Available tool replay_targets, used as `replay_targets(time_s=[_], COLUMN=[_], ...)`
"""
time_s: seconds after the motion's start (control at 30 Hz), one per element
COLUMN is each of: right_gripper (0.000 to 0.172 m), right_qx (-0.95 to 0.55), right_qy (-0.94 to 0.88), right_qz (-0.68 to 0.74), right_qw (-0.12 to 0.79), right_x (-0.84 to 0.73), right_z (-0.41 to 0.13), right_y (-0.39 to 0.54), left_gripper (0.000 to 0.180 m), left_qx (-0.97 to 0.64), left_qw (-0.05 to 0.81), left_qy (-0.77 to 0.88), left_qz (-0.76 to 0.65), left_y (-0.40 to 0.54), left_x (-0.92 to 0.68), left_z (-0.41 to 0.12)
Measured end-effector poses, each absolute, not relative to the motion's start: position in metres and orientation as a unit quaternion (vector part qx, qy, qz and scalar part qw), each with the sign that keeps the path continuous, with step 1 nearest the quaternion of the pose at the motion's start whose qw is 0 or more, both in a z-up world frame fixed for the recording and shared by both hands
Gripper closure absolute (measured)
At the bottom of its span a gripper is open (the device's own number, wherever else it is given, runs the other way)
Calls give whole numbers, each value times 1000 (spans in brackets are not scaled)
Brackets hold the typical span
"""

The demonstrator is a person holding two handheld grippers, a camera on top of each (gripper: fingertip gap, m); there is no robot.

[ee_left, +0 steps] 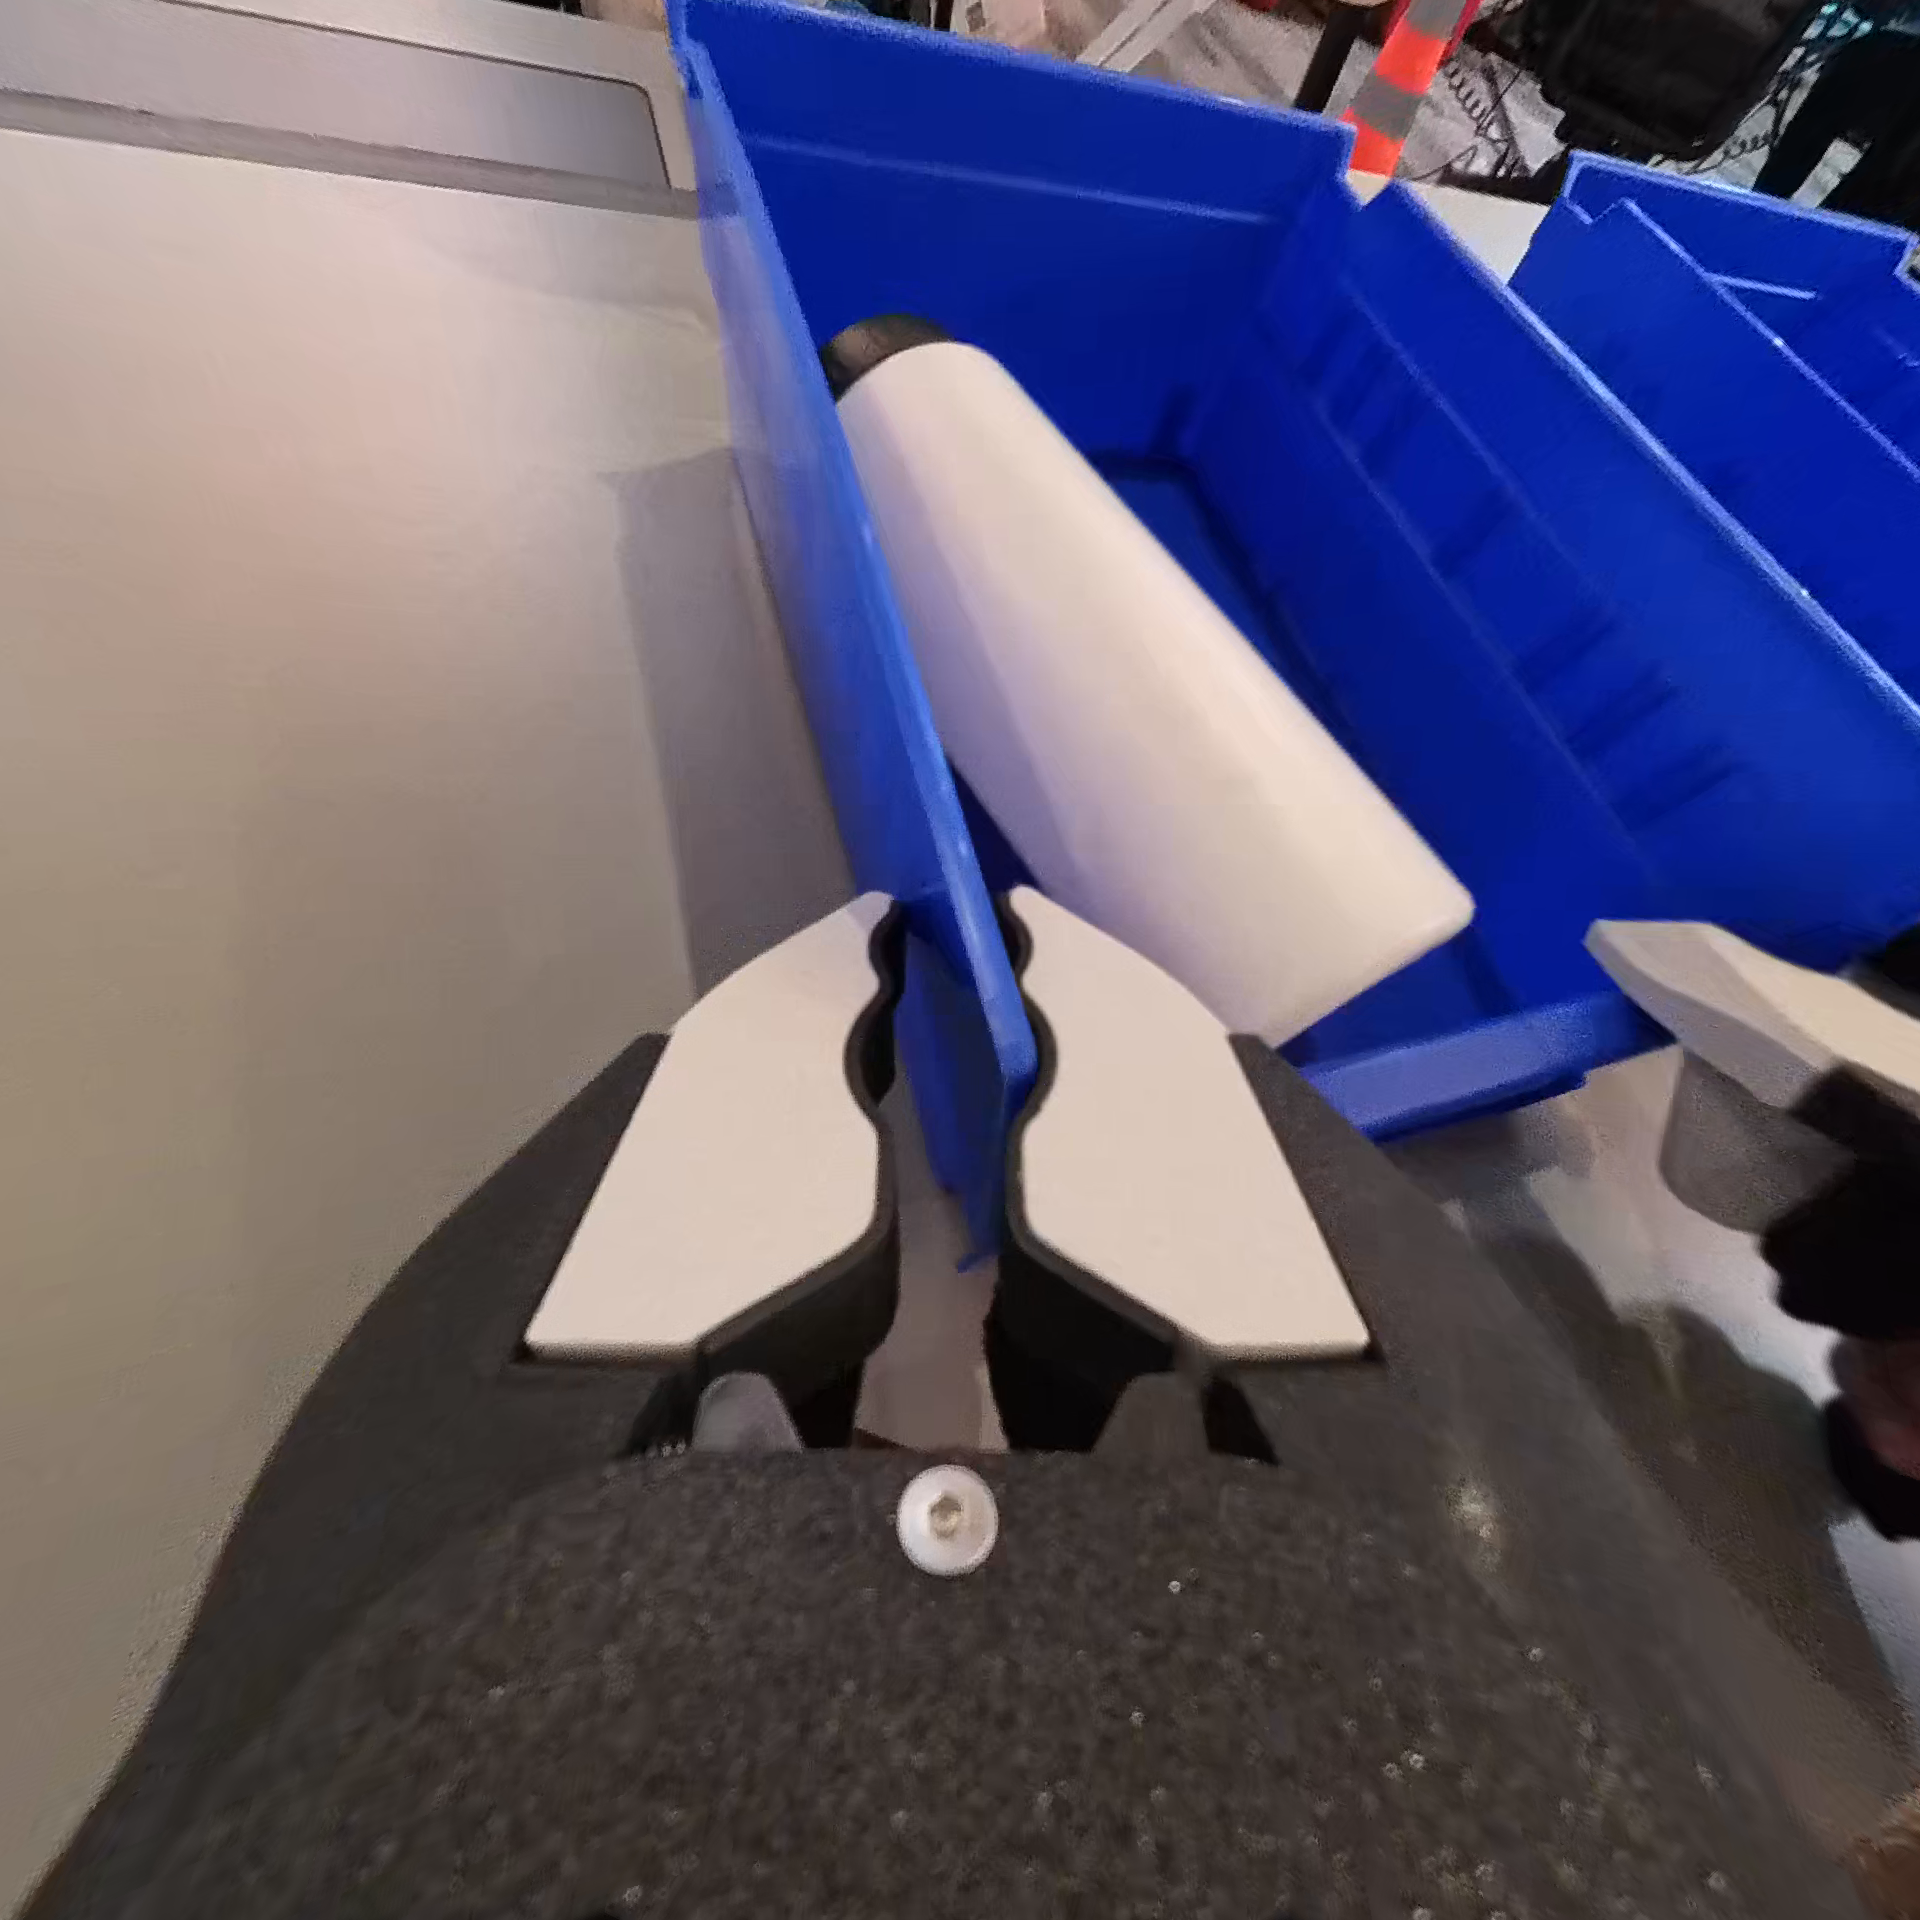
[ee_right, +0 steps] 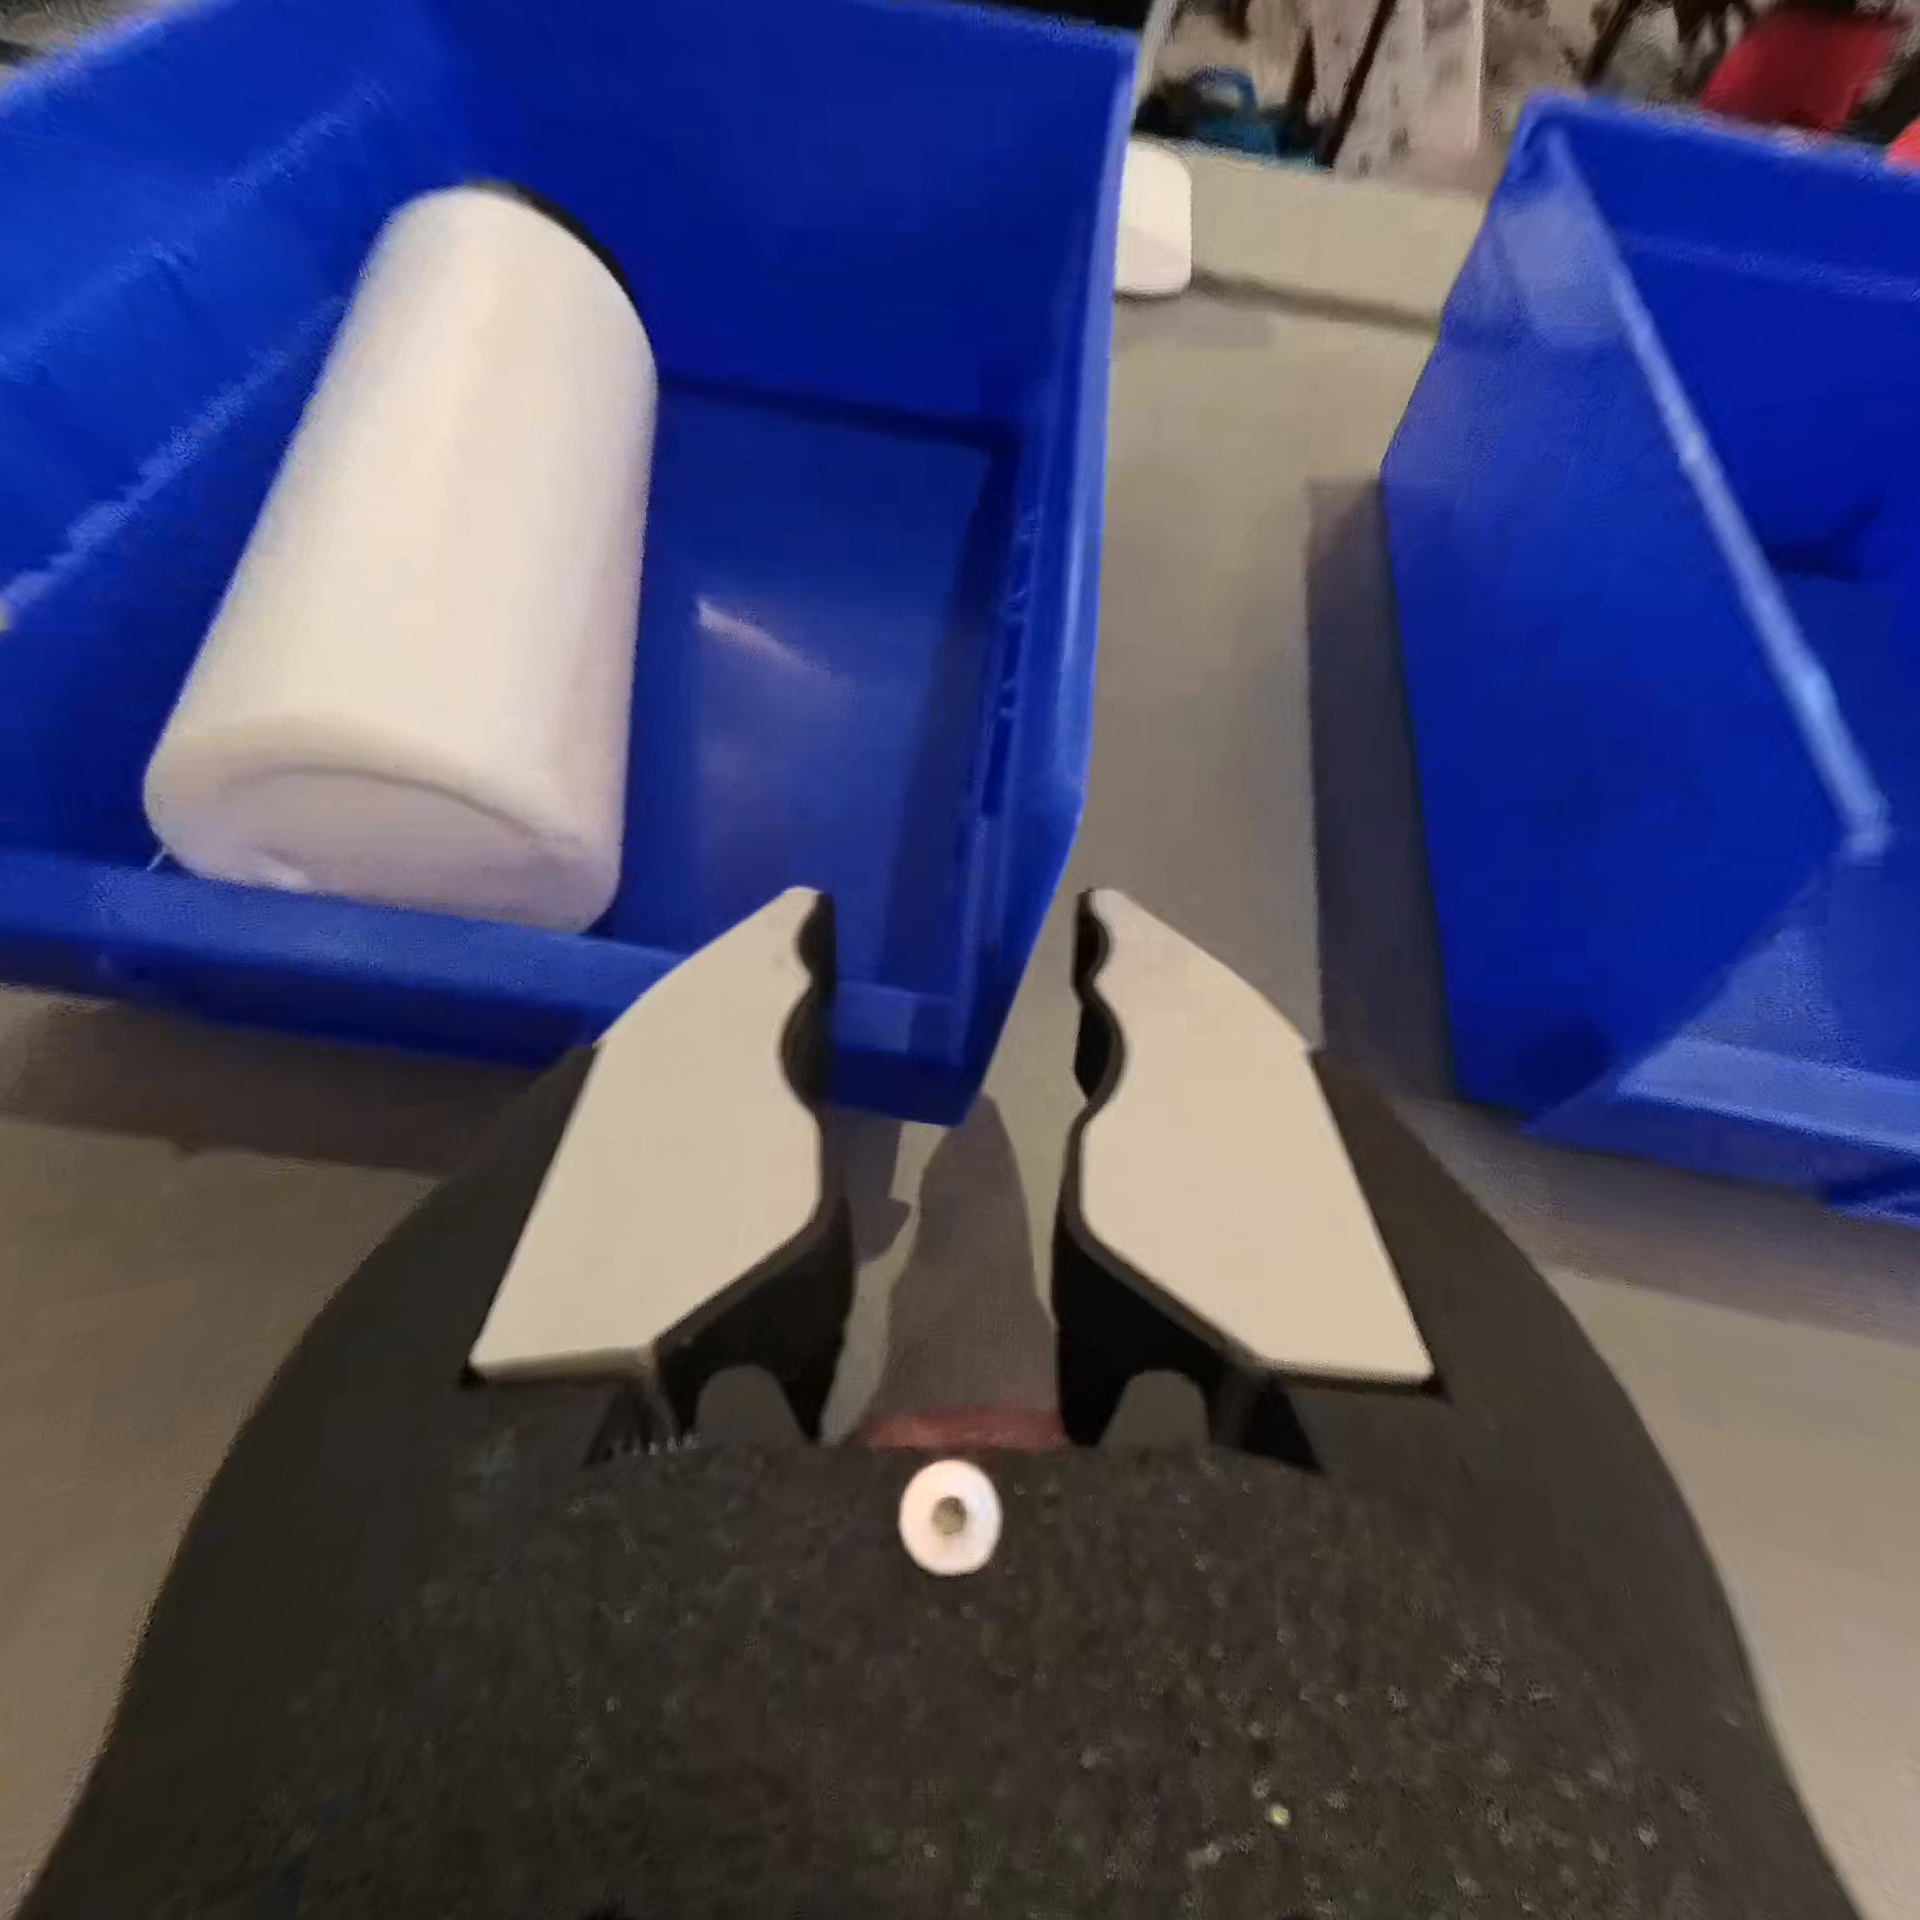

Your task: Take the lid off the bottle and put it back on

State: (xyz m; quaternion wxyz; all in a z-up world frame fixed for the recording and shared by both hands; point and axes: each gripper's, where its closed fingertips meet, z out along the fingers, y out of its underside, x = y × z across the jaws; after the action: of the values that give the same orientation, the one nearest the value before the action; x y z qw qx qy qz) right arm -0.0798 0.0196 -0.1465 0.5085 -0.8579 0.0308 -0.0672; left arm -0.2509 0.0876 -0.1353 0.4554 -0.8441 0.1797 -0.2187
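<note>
A white bottle with a black lid at its far end lies on its side in a blue bin. My left gripper is shut on the bin's left side wall at its near corner, with the wall's rim pinched between the pads. The bottle lies just right of that wall. In the right wrist view the bottle lies in the left half of the bin. My right gripper is open and straddles the bin's near right corner without pressing on it. One of its fingers shows at the right of the left wrist view.
A second blue bin stands on the grey table to the right, with a gap between the two bins. It also shows in the left wrist view. A white object lies behind the first bin.
</note>
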Motion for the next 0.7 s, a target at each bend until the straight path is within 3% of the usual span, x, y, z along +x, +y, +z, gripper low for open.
replay_targets(time_s=[0.1,0.47,0.7], right_gripper=[167,167,165], right_qx=[-847,-850,-857], right_qy=[80,11,-19], right_qz=[-31,-10,0], right_qw=[524,526,515], right_x=[-87,-219,-293], right_z=[-142,-136,-144], right_y=[29,79,105], left_gripper=[175,178,177], left_qx=[-856,-846,-862], left_qw=[459,510,488], left_qy=[163,106,54], left_qz=[-175,-114,-128], left_y=[97,147,175], left_x=[-269,-406,-473], left_z=[-135,-110,-129])
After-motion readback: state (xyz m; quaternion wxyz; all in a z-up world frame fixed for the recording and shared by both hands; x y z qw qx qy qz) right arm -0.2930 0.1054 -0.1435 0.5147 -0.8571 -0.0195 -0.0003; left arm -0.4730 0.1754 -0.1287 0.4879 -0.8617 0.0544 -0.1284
